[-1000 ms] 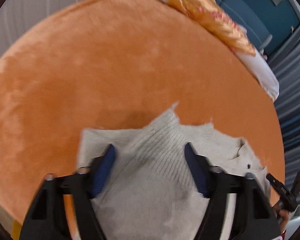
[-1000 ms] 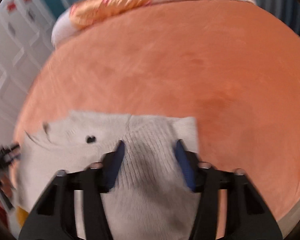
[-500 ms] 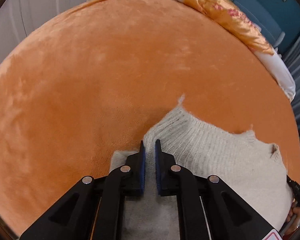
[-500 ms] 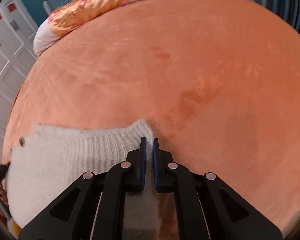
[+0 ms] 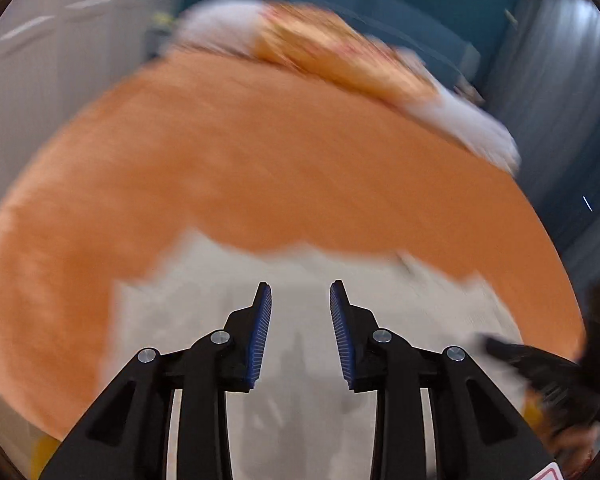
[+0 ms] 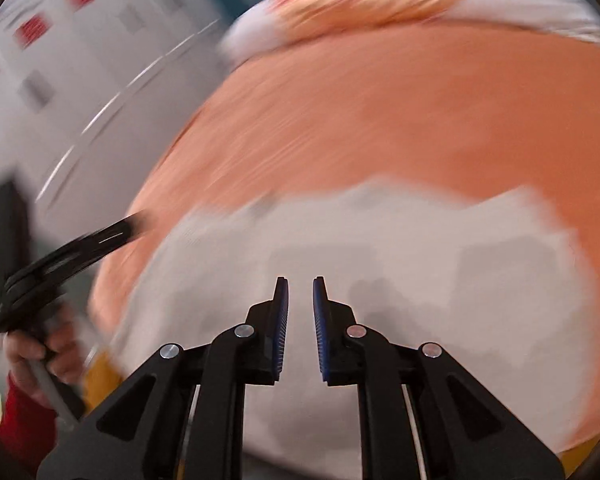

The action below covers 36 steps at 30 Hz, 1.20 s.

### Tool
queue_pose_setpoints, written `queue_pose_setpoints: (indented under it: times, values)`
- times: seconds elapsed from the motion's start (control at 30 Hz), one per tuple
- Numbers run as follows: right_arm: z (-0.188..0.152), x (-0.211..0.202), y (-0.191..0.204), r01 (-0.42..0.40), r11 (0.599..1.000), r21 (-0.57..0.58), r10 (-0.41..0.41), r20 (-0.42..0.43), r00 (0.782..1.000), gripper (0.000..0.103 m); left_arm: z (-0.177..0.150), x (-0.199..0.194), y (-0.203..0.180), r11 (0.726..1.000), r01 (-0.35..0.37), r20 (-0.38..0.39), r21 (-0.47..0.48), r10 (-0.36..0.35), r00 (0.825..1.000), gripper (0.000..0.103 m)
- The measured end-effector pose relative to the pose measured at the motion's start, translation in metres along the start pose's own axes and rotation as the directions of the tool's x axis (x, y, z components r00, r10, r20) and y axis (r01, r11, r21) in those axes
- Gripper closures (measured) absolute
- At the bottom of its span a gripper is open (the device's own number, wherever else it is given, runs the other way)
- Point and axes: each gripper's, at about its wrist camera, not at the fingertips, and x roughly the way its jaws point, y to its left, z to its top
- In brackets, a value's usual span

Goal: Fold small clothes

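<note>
A small cream knit sweater (image 5: 204,304) lies flat on an orange bedspread (image 5: 260,168). It also shows in the right wrist view (image 6: 420,248) on the same bedspread (image 6: 420,112). My left gripper (image 5: 300,292) hovers above the sweater, open and empty. My right gripper (image 6: 300,284) is above the sweater too, its jaws a small way apart with nothing between them. Both views are blurred by motion.
A white and orange-patterned pillow (image 5: 340,56) lies at the far edge of the bed, also in the right wrist view (image 6: 380,0). White cabinets (image 6: 60,100) stand to the left. The other gripper and the hand holding it (image 6: 40,280) show at the left.
Both grippers were shut on the sweater half a second ago. Both have let go, opened and lifted back. The sweater now lies flat on the bed.
</note>
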Motion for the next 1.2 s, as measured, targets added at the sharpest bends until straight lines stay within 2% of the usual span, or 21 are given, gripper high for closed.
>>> queue_pose_setpoints:
  times: [0.1,0.17,0.23,0.27,0.33,0.43,0.47,0.5,0.57,0.63,0.67,0.7,0.77,0.8,0.87,0.9,0.93,1.03,1.13,1.17,1.2]
  values:
    - [-0.032,0.029,0.024,-0.017,0.999,-0.030,0.015,-0.060,0.998,0.090,-0.036,0.027,-0.017,0.999,0.003,-0.101,0.045,0.002,0.995,0.074]
    - [-0.052,0.029,0.017,0.026,0.999,-0.038,-0.029,-0.081,0.996,0.095,-0.056,0.034,-0.006,1.000,-0.012,-0.139,0.016,0.014,0.990,0.074]
    - [-0.064,0.015,-0.005,0.076,0.997,-0.004,-0.076,-0.069,0.995,0.095,-0.074,0.030,0.015,0.999,-0.039,-0.147,-0.036,0.034,0.989,0.076]
    - [-0.065,0.003,-0.024,0.083,0.996,0.040,-0.080,-0.059,0.995,0.096,-0.081,0.023,0.029,0.997,-0.035,-0.139,-0.064,0.026,0.990,0.083]
    - [-0.074,-0.022,-0.057,0.115,0.987,0.114,-0.111,-0.044,0.993,0.103,-0.090,0.011,0.050,0.994,-0.067,-0.140,-0.084,0.054,0.989,0.090]
    - [-0.092,-0.050,-0.102,0.257,0.947,0.194,-0.250,-0.058,0.966,0.103,-0.097,-0.001,0.084,0.983,-0.130,-0.144,-0.133,0.111,0.983,0.092]
    - [-0.099,-0.059,-0.119,0.274,0.934,0.230,-0.267,-0.062,0.962,0.103,-0.098,-0.002,0.094,0.979,-0.133,-0.145,-0.154,0.111,0.983,0.096]
    - [-0.106,-0.067,-0.130,0.278,0.924,0.263,-0.270,-0.065,0.961,0.103,-0.100,-0.005,0.107,0.975,-0.108,-0.147,-0.194,0.080,0.986,0.095]
    - [-0.115,-0.079,-0.143,0.238,0.916,0.323,-0.232,-0.059,0.971,0.103,-0.098,-0.007,0.117,0.968,-0.073,-0.146,-0.238,0.039,0.989,0.095]
    - [-0.109,-0.081,-0.135,0.258,0.912,0.318,-0.255,-0.051,0.966,0.103,-0.087,-0.015,0.115,0.966,-0.087,-0.127,-0.245,0.057,0.990,0.096]
    - [-0.103,-0.088,-0.132,0.282,0.909,0.307,-0.285,-0.036,0.958,0.096,-0.081,-0.021,0.114,0.966,-0.091,-0.109,-0.244,0.066,0.992,0.095]
    - [-0.094,-0.090,-0.130,0.300,0.907,0.297,-0.308,-0.019,0.951,0.084,-0.070,-0.028,0.110,0.966,-0.106,-0.068,-0.236,0.093,0.993,0.093]
    - [-0.063,-0.095,-0.127,0.300,0.910,0.287,-0.327,0.050,0.944,0.069,-0.045,-0.032,0.102,0.970,-0.109,-0.002,-0.215,0.111,0.994,0.065]
    - [-0.051,-0.096,-0.128,0.301,0.908,0.290,-0.336,0.078,0.939,0.062,-0.035,-0.028,0.099,0.970,-0.117,0.015,-0.213,0.123,0.992,0.060]
    - [-0.024,-0.095,-0.133,0.297,0.909,0.293,-0.345,0.126,0.930,0.057,-0.013,-0.017,0.102,0.970,-0.124,0.033,-0.208,0.134,0.990,0.051]
    - [-0.014,-0.092,-0.139,0.305,0.905,0.297,-0.356,0.137,0.924,0.050,-0.001,-0.008,0.104,0.969,-0.138,0.032,-0.207,0.147,0.989,0.049]
    - [-0.003,-0.086,-0.144,0.315,0.899,0.303,-0.369,0.139,0.919,0.049,0.008,0.003,0.107,0.966,-0.147,0.020,-0.214,0.155,0.988,0.047]
    - [0.024,-0.058,-0.153,0.337,0.884,0.324,-0.391,0.116,0.913,0.048,0.021,0.030,0.123,0.955,-0.140,-0.024,-0.261,0.138,0.990,0.047]
    - [0.031,-0.033,-0.166,0.315,0.882,0.351,-0.362,0.076,0.929,0.049,0.026,0.061,0.133,0.945,-0.098,-0.074,-0.311,0.079,0.994,0.047]
    - [0.034,-0.022,-0.168,0.301,0.886,0.352,-0.341,0.054,0.939,0.054,0.025,0.071,0.136,0.941,-0.082,-0.094,-0.329,0.054,0.994,0.047]
    - [0.034,-0.015,-0.169,0.304,0.889,0.342,-0.335,0.035,0.941,0.078,0.024,0.075,0.136,0.939,-0.077,-0.102,-0.334,0.045,0.994,0.049]
